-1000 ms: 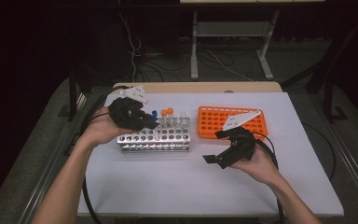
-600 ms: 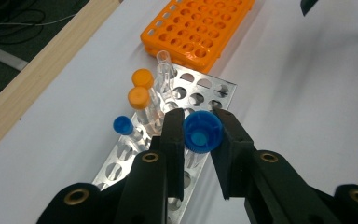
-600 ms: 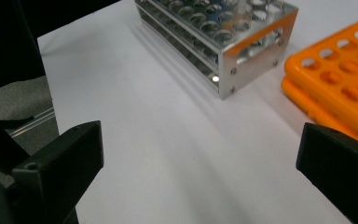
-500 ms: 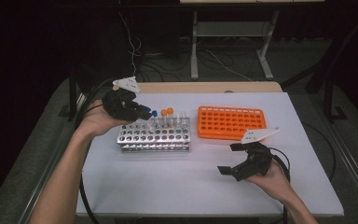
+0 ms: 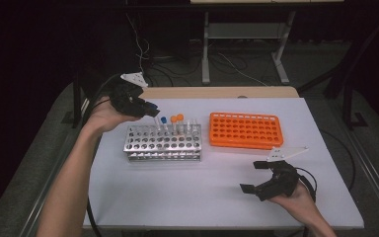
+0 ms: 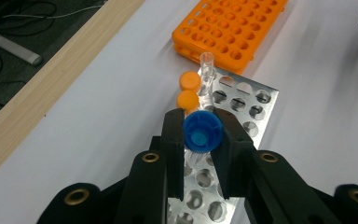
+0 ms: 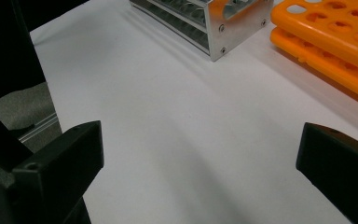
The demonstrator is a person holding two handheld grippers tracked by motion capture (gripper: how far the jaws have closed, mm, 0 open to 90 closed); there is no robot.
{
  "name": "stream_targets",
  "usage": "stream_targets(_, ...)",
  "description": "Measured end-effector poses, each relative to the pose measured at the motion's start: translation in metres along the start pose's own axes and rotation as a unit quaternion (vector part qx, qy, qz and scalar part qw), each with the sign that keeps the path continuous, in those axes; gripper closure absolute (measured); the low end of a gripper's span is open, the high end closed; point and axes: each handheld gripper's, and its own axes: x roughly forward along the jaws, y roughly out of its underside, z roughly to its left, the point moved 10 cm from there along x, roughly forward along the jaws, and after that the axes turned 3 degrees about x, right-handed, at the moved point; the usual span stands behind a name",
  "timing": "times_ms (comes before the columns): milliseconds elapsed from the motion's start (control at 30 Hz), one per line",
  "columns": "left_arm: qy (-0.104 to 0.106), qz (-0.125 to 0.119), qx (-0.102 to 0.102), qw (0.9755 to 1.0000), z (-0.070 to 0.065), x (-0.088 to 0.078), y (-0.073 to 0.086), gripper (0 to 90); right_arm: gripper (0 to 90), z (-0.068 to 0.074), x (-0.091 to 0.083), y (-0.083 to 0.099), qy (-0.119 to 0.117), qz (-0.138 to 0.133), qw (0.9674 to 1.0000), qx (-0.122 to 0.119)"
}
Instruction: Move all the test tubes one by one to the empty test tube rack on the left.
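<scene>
The left gripper [image 6: 200, 140] has its jaws closed on a blue-capped tube [image 6: 202, 134], held above the metal rack [image 5: 163, 144]. The right gripper [image 5: 256, 177] is wide open and empty, low over the white table [image 5: 187, 197]. It seems the tube is lifted out; placing it, perhaps in the empty orange rack [image 5: 245, 130], remains. Two orange-capped tubes [image 6: 189, 91] wait. The room around is dark, with cables on the floor.

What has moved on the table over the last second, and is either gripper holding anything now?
The left gripper has gone from over the metal rack toward its back left corner, jaws shut on a blue-capped tube. The right gripper, jaws open and holding nothing, has drawn back from the orange rack toward the table's near edge. Both racks and the orange-capped tubes stayed put.
</scene>
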Motion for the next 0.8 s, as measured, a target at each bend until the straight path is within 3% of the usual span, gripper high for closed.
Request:
stream_targets(267, -0.004, 0.008, 0.001, 1.0000, 0.012, 0.015, 0.005, 73.9, 0.2, -0.003, -0.001, 0.005, 0.001, -0.003, 1.0000, 0.009)
stream_targets(800, -0.001, 0.013, -0.001, 0.9999, 0.018, 0.035, 0.018, 73.9, 0.2, -0.004, -0.001, 0.008, -0.001, -0.004, 0.9999, 0.012)
